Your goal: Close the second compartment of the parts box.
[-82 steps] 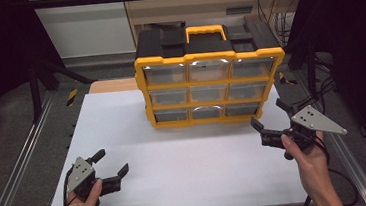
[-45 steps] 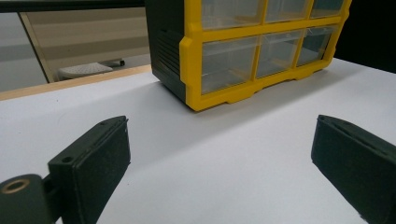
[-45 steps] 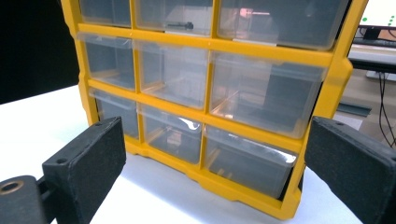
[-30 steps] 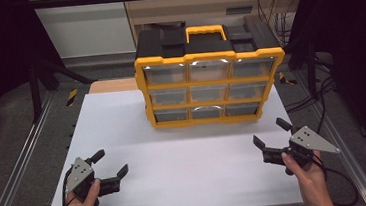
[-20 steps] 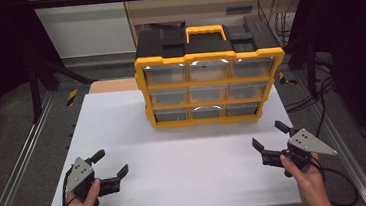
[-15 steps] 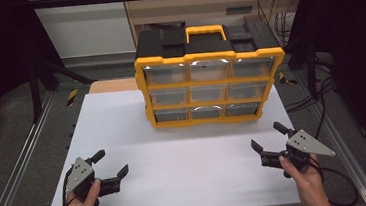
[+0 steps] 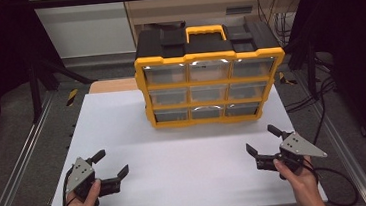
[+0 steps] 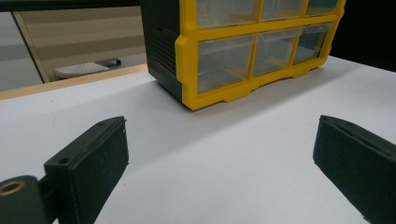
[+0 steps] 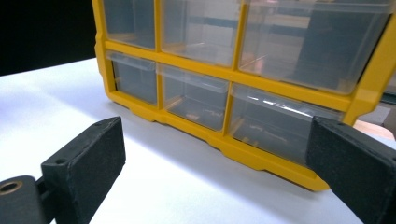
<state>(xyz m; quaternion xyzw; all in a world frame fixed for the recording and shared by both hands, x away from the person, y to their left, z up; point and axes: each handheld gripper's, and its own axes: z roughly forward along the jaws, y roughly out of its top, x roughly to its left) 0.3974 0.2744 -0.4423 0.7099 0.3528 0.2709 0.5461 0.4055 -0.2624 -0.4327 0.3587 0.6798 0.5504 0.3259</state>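
So there's a yellow and black drawer organizer (image 7: 209,75) sitting upright at the far middle of the white table (image 7: 177,174) (nine clear drawers, all pushed in). Left gripper (image 7: 110,165) is down at the near left corner, jaws spread wide, nothing in them. Right gripper (image 7: 263,140) at the near right, same deal, wide open and empty, well short of the organizer

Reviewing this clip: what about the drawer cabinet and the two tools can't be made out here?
- Drawer cabinet: drawer contents too small in the high view; small bits in the bottom drawers in the right gripper view, blurred by the clear fronts.
- Cabinet back: hidden by its own body.
- Top drawer row: cut off by the top edge in both gripper views.
- Left tool, right tool: both open, empty.
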